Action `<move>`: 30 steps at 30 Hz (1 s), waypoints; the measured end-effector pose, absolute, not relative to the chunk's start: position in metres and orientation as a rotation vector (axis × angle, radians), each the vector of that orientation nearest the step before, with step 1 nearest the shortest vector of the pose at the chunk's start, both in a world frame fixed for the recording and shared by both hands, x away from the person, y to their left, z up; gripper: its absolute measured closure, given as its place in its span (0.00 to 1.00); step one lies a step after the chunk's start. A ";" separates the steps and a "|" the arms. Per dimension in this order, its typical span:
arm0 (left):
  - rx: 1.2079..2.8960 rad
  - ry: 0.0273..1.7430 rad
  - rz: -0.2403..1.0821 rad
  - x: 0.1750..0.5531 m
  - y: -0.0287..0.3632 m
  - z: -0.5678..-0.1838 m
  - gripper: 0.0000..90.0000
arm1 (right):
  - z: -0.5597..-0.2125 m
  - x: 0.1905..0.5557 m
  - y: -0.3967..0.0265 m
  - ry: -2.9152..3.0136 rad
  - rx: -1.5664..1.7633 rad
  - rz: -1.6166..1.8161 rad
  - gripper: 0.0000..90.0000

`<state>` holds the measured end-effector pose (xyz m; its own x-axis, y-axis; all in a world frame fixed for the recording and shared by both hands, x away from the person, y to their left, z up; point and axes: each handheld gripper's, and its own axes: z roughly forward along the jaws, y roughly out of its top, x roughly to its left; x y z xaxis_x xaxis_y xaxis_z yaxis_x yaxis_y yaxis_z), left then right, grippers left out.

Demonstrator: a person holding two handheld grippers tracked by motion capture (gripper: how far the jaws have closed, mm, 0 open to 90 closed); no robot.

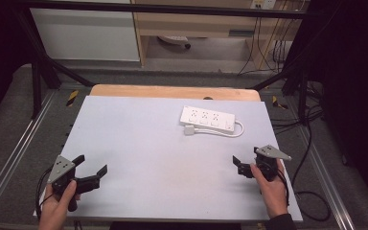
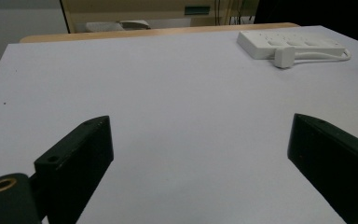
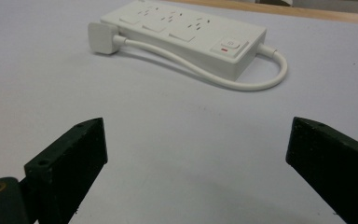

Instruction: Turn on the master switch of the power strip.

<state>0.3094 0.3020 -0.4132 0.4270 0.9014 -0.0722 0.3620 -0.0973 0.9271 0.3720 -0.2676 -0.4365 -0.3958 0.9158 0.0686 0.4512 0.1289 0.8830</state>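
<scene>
Wooden table with pale lilac-grey top sheet [image 1: 148,143]; white three-socket power strip [image 1: 207,118] lies flat, its white cable [image 1: 237,132] looped alongside.

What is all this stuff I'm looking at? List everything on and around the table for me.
White plastic power strip: one, white, far right part of the table, three socket groups on top.
White looped cord with square plug: one, white, runs along the strip's near side, plug lying on the table at the strip's end.
Pale grey table sheet: one, covers the wooden table top.
Wooden table edge: one, light brown, showing beyond the sheet.
Black cables: several, on the floor at right.
Left gripper: one, black, near left, open.
Right gripper: one, black, near right, open.
Hands: two, holding the grippers.
</scene>
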 end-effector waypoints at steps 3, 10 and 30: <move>1.671 1.104 0.662 0.308 0.301 -0.413 0.08 | -0.435 0.375 -0.267 1.903 1.323 1.216 0.05; 1.691 1.095 0.663 0.308 0.299 -0.414 0.07 | -0.426 0.388 -0.263 1.913 1.334 1.214 0.04; 1.713 1.109 0.650 0.308 0.298 -0.415 0.07 | -0.407 0.414 -0.259 1.874 1.345 1.218 0.07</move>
<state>0.3084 0.2978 -0.4154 0.4450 0.8934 -0.0613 0.3825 -0.1278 0.9151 0.4142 -0.2589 -0.4074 -0.3665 0.9267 0.0830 0.4521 0.0994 0.8864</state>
